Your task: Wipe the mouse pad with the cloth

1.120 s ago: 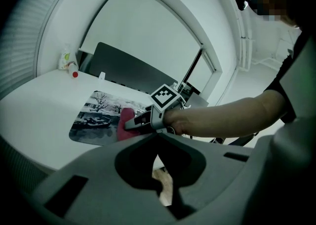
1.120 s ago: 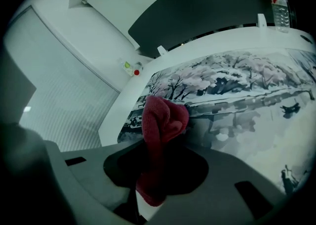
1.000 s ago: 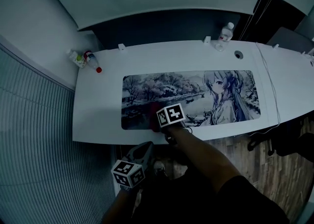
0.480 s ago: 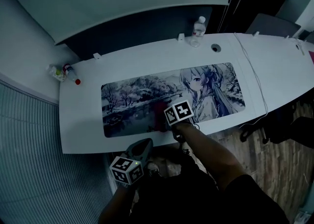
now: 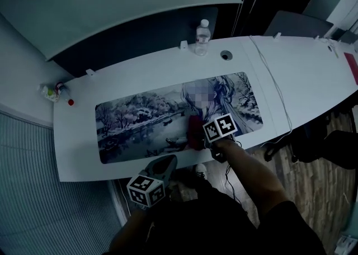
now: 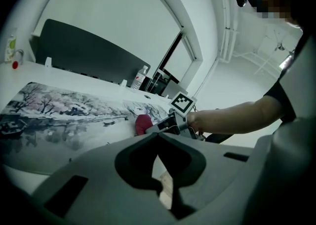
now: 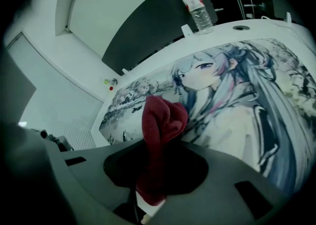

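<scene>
Right gripper view, cloth (image 7: 160, 120) pinched between tongs (image 7: 148, 203)

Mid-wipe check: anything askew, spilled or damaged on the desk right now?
Nothing stands out. The mouse pad lies flat on the desk, the cloth is clamped in the right gripper and rests on the pad, and the water bottle stands upright at the far edge. No spill visible.

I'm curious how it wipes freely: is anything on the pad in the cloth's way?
Nothing visible. The right gripper holds the cloth over the pad; the bottle stands off it, by the far edge.
</scene>
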`<state>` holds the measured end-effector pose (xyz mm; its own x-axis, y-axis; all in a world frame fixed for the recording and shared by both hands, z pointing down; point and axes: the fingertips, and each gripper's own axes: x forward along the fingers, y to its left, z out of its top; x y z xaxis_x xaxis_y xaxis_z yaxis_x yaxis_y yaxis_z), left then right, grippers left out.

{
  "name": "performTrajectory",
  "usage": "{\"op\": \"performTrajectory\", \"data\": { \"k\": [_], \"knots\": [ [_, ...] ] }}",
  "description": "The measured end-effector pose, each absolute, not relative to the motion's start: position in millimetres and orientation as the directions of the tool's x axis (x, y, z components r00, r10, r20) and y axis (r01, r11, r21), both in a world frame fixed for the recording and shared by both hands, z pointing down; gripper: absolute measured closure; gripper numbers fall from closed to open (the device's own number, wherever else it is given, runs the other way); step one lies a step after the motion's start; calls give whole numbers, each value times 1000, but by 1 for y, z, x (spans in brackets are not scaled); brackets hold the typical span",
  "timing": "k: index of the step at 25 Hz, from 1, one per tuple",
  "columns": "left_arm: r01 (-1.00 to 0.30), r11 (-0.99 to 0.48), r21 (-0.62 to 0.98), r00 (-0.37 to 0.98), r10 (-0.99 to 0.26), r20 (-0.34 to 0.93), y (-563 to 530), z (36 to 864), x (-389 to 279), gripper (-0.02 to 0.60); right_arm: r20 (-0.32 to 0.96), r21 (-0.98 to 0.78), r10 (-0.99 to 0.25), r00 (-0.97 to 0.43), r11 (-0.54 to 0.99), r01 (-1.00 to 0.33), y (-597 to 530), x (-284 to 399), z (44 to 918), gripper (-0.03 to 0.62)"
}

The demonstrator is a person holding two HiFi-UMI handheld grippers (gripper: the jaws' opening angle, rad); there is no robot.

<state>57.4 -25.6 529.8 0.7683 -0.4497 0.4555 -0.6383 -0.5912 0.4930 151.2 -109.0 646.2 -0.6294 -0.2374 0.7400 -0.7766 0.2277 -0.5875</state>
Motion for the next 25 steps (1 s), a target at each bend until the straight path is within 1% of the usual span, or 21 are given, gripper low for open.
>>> {"op": "performTrajectory", "data": {
  "k": [8, 15, 21, 25],
  "knots": [
    [-624, -608, 491, 778, -427, 461, -27, 532, 110, 575, 717, -627, -262, -646, 162, -762, -97, 257, 648, 484],
    [-618, -619, 485, 781, -412, 470, -24, 532, 139, 575, 730, -618, -285, -622, 114, -778, -89, 345, 649, 484],
    [-610, -627, 484, 785, -400, 473, -21, 532, 152, 575, 764, -582, -285, -579, 82, -809, -82, 402, 649, 484],
    [-608, -631, 481, 787, -399, 471, -23, 530, 159, 575, 761, -591, -296, -577, 52, -805, -80, 421, 648, 484]
  ]
}}
